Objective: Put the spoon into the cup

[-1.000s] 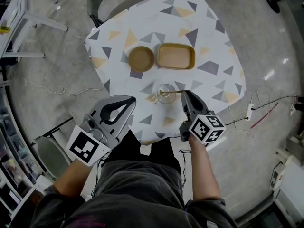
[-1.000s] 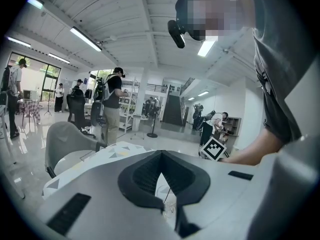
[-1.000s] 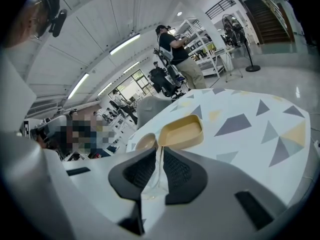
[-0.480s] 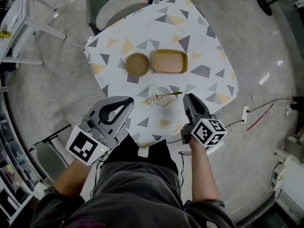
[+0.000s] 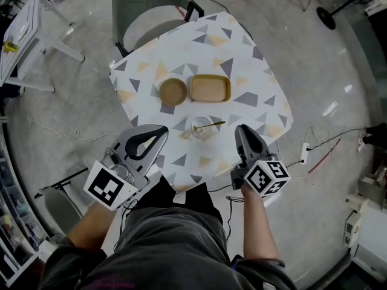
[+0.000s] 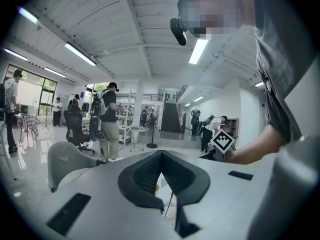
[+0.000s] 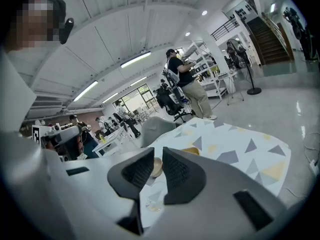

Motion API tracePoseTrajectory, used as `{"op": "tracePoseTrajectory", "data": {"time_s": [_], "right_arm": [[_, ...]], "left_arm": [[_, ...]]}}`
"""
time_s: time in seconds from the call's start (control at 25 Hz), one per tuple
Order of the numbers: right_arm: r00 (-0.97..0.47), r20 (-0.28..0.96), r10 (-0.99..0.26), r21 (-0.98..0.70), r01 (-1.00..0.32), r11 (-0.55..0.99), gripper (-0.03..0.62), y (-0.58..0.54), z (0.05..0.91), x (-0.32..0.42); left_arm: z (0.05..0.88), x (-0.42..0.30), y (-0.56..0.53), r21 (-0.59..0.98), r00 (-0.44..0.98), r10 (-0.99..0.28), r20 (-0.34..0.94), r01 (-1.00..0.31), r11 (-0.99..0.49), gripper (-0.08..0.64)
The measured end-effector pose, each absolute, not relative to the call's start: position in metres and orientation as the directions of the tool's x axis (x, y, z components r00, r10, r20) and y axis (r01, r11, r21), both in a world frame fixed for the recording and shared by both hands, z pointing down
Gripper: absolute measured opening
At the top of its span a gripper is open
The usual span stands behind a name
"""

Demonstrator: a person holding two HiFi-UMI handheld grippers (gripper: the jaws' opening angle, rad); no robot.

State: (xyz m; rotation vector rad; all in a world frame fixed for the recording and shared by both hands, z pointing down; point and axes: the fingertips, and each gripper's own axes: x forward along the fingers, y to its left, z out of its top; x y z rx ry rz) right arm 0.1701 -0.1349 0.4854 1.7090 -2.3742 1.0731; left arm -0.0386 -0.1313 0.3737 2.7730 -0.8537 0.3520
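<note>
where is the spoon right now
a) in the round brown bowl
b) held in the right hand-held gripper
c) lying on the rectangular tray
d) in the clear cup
D: the spoon sits in the clear cup with its handle leaning out over the rim, and the right hand-held gripper is apart from it with nothing between its jaws.

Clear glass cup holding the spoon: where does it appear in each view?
Head view: clear glass cup near the picture's centre.
Left gripper view: cup low in the jaw gap.
Right gripper view: cup just below the jaw gap.
Shared landmark: round brown bowl behind it.
</note>
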Motion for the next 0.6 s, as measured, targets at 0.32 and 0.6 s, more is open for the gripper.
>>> {"op": "tracePoseTrajectory", "data": {"time_s": [0.32,0.6], "right_arm": [[-0.426,0.289,-0.857,-0.491,-0.835,0.249,0.032,-0.122,0.412,0.157],[-0.447,0.21,-0.87,-0.481,-0.822,0.306,0.025,-0.108,0.363,0.142]], "left_arm": [[0.343,-0.043,-0.119,0.107,0.81,-0.532,0.245,-0.568,-0.816,0.015],[0.325,-0.047,-0.105,0.093,0.821,-0.528,0.215,-0.556,-0.826,0.015]]}}
